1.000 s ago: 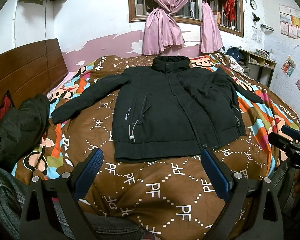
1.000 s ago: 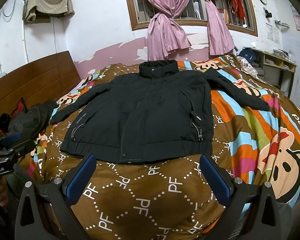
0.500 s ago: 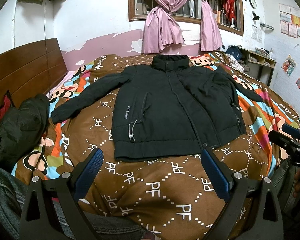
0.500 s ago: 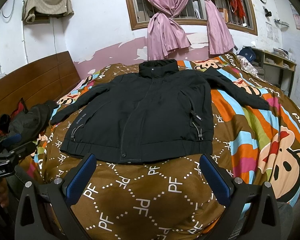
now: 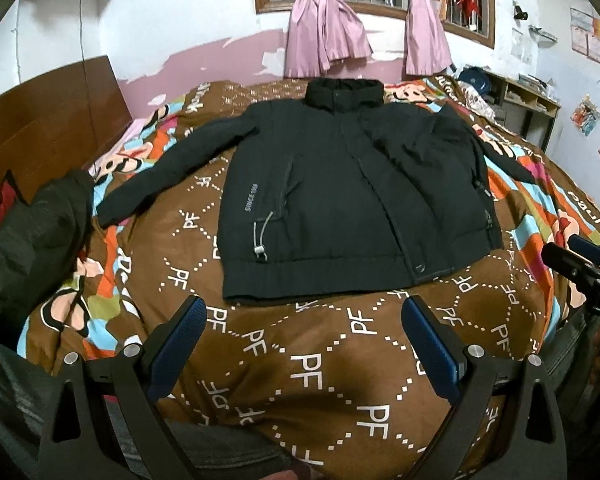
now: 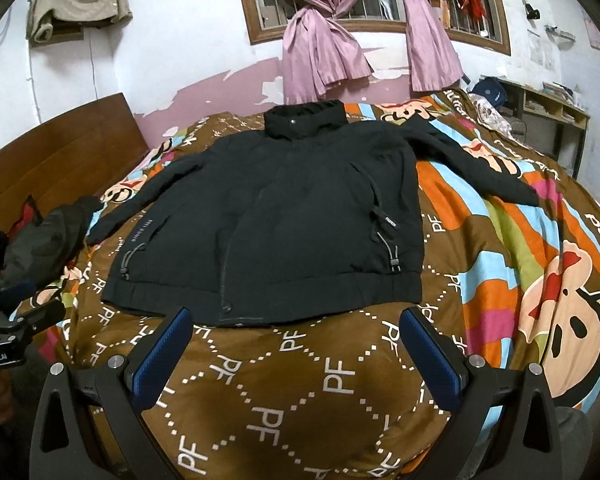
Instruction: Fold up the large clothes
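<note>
Both the left gripper [image 5: 304, 344] and the right gripper [image 6: 296, 344] hang with fingers spread wide, holding nothing, just short of the jacket's [image 5: 340, 200] hem.

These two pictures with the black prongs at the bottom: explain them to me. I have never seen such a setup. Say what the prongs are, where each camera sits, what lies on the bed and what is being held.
No robot here: a person holds a two-finger gripper in each hand, each with a fisheye camera looking along its fingers. One picture shows the left gripper, the other the right gripper; the prongs with blue pads are their fingers. Both are open and hold nothing. On the patterned bedspread lies a black jacket, spread flat, front up, sleeves out, not yet folded. A dark bundle of clothing sits at the left by the wooden headboard.
</note>
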### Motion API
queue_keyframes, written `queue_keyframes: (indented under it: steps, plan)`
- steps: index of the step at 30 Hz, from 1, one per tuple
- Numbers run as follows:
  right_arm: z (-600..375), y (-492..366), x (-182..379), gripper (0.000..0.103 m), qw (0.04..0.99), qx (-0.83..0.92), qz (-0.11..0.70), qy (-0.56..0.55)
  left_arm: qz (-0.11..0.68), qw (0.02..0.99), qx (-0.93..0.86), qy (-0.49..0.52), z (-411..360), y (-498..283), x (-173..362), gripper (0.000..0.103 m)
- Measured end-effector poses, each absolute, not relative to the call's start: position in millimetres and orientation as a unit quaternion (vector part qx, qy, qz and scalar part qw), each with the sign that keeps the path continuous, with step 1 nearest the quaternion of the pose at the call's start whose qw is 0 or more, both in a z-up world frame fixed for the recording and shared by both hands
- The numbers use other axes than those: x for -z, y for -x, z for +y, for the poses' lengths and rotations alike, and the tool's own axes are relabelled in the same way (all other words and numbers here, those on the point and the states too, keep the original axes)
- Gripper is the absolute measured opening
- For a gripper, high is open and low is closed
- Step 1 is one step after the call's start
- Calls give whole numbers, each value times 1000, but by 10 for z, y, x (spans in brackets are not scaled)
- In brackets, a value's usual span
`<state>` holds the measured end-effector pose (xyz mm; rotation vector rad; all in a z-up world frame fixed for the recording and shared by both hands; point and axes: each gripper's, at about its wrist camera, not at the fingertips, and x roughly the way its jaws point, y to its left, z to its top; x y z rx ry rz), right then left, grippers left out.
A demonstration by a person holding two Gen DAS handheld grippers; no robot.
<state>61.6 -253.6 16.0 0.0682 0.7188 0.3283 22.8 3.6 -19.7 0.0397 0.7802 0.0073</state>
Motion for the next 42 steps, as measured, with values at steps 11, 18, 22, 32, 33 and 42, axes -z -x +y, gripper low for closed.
queue_keyframes:
  steps: [11,18,22,32,33,42]
  plan:
    - [-2736,-1200,-150,103,925,-144,350,-43,407,913,14,-9,25,-828,235,95]
    - [-3154,-1593,-190,103,938,-94,326,-71,421,903,39,-80,-166,-1594,172,96]
    - [-3596,-1871,-171,103,942,-50,308,-121,419,903,55,-84,-240,-2002,201,96]
    - [-4353,-2746,138,103,936,17,301,-182,432,893,126,-9,-561,-3151,325,95]
    - [-4396,-2813,180,103,935,18,302,-187,428,894,128,-8,-621,-3292,325,95]
    - [-5119,-3760,746,103,893,60,374,-245,390,908,151,12,-1055,-4392,470,95]
